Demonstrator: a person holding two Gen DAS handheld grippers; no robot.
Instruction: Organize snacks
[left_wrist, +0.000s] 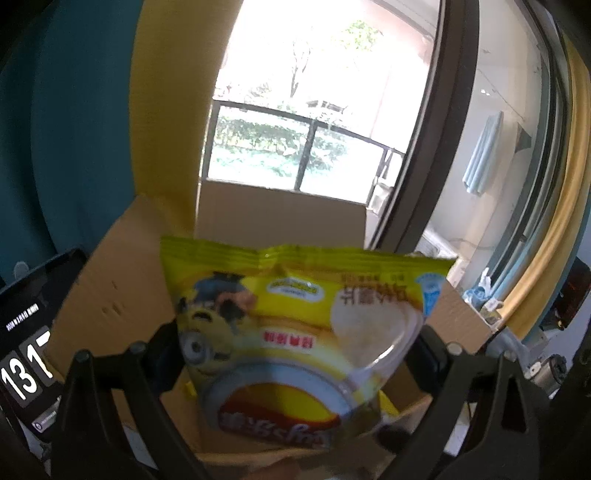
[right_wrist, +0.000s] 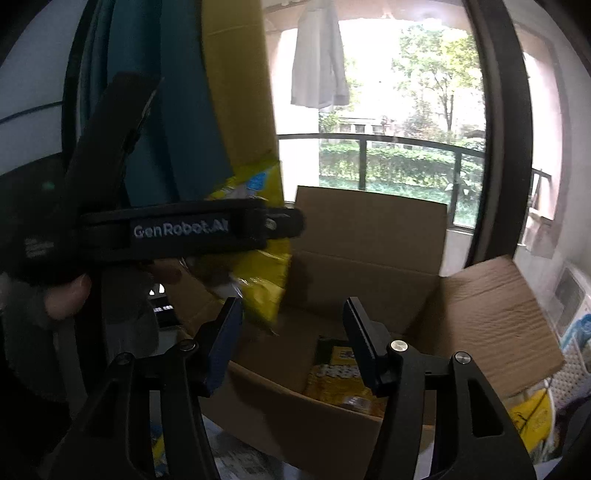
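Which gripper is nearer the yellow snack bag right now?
Left. The yellow snack bag sits between the wide-spread fingers of the left gripper, above the cardboard box. The right gripper is open with nothing in it, beside the bag's lower corner.

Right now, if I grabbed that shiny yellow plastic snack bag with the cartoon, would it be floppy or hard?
Probably floppy at the edges: the shiny yellow plastic snack bag has a crinkled top seam. Its middle may feel stiffer, since a clear tray seems to show inside. The glossy film could be slippery.
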